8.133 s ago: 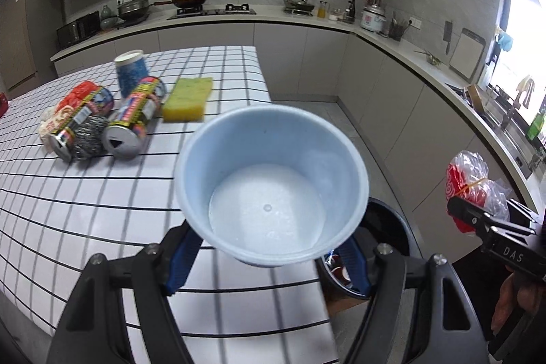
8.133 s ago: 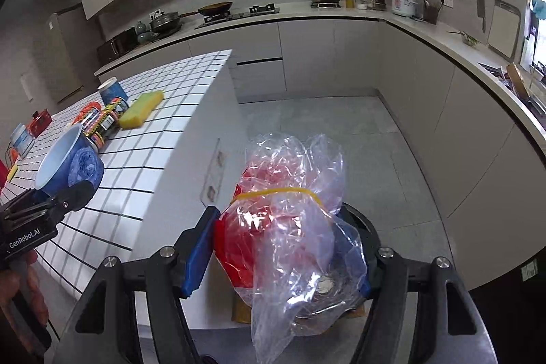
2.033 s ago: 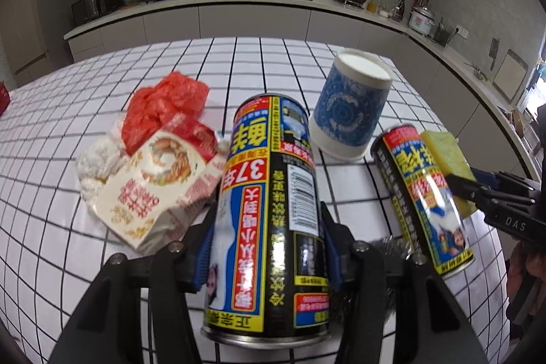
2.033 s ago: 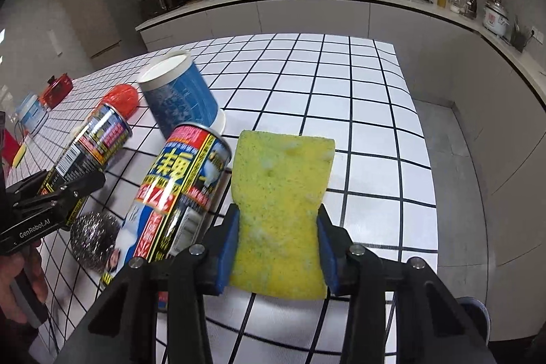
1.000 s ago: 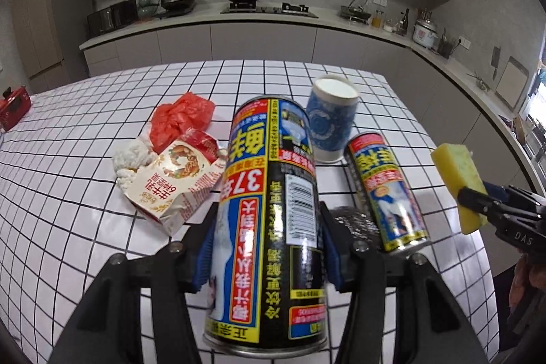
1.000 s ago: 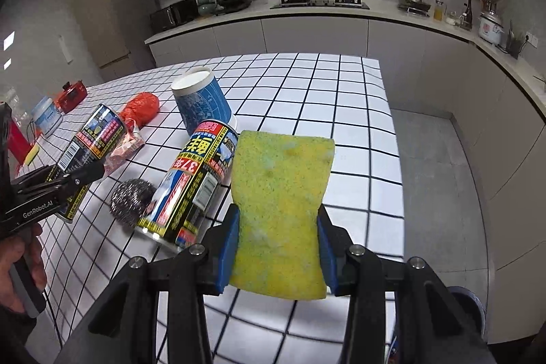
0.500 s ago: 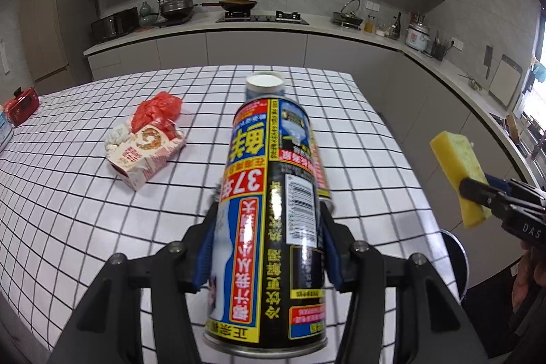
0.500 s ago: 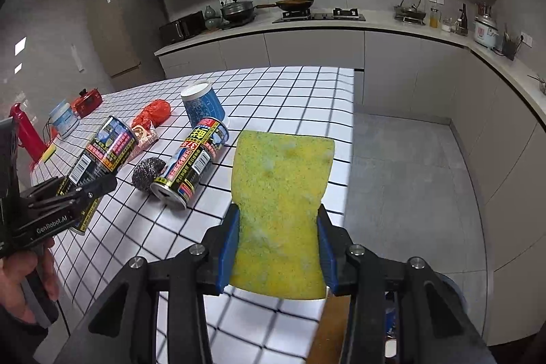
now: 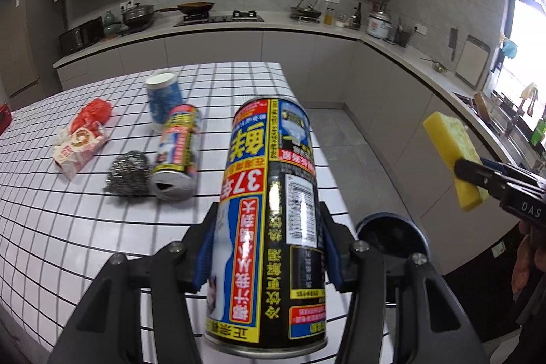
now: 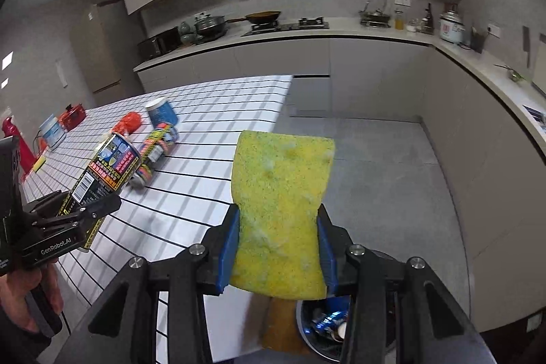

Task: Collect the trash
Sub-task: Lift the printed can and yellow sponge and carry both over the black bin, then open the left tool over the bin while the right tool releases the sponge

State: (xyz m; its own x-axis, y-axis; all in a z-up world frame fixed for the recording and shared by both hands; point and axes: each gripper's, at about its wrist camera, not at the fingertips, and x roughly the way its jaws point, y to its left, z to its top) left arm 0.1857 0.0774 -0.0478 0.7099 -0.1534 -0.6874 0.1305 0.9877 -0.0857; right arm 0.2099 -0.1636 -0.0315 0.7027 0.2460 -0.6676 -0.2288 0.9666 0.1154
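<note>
Left wrist view: left gripper (image 9: 268, 253) with jaws closed on the sides of a tall printed drink can (image 9: 269, 220), gripped near its lower half, the can standing out along the jaws above the near edge of the tiled surface (image 9: 68, 220); the can is probably empty, hence light, rigid under modest pressure yet easily dented, its smooth wall liable to slip, so a hold across the mid-body appears sound; the dark trash bin (image 9: 392, 232) stands on the floor below and to the right of the can. Right wrist view: right gripper (image 10: 278, 253) with jaws pressed on both long edges of a yellow sponge (image 10: 283, 210), visibly pinched narrow at the contact; the sponge is soft, light and springy, best held across its width as here; it hangs almost directly above the open bin (image 10: 327, 323), in which earlier refuse shows. Remaining on the surface, well apart from both grippers: a second can (image 9: 177, 152) lying on its side, a steel wool ball (image 9: 128, 173) touching it, a blue paper cup (image 9: 163, 98), a snack wrapper (image 9: 78, 149) and a red plastic bag (image 9: 94, 113).
</note>
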